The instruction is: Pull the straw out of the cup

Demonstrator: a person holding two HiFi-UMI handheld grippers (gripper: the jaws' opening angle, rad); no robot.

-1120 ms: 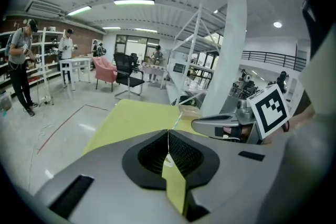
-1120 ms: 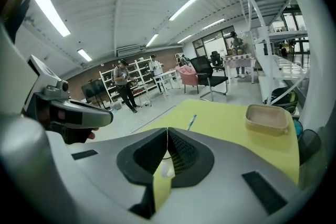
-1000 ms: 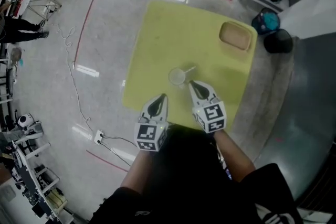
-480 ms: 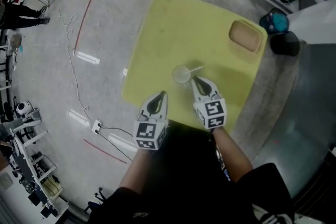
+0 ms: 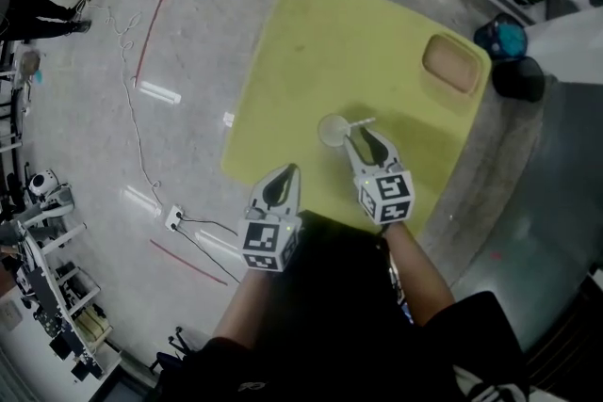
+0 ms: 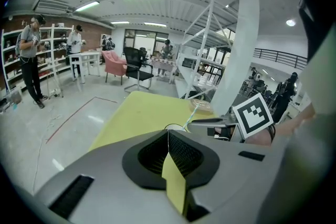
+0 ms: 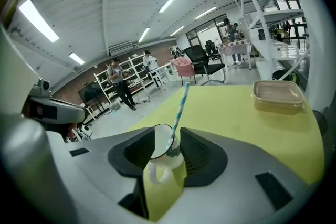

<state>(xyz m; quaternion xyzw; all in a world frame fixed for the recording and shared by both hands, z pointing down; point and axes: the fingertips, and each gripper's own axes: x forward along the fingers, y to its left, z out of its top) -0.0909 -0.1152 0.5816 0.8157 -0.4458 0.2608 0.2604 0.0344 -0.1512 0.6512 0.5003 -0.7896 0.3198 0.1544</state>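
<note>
**Right claw opens at the straw; left claw hangs back**

The cup (image 7: 160,159), a white mug with its handle turned toward the camera, stands on the yellow surface (image 5: 311,42) just ahead of the right claw (image 7: 168,134). In the right gripper view it sits framed between that claw's two dark pads. The striped straw (image 7: 178,105) rises out of it, its long axis steep and leaning away and a little to the right. From the head view the straw's free end tips out of the cup toward the right, above the gap between the right claw's tips. The grip to come seems to turn on that: the straw lies straight ahead of this claw and slightly above its pads. The pads stand apart and touch neither straw nor cup as far as I can tell.

The left claw (image 6: 168,132) is closed on nothing and sits near the surface's near edge, well back from the cup, so the right is plainly the nearer one. A tan container (image 5: 450,63) rests at the far right corner, well apart.

A second ago the right claw's jaws were together, short of the cup. They have just been opening, and now flank the straw's line. The left claw is closed as before.
</note>
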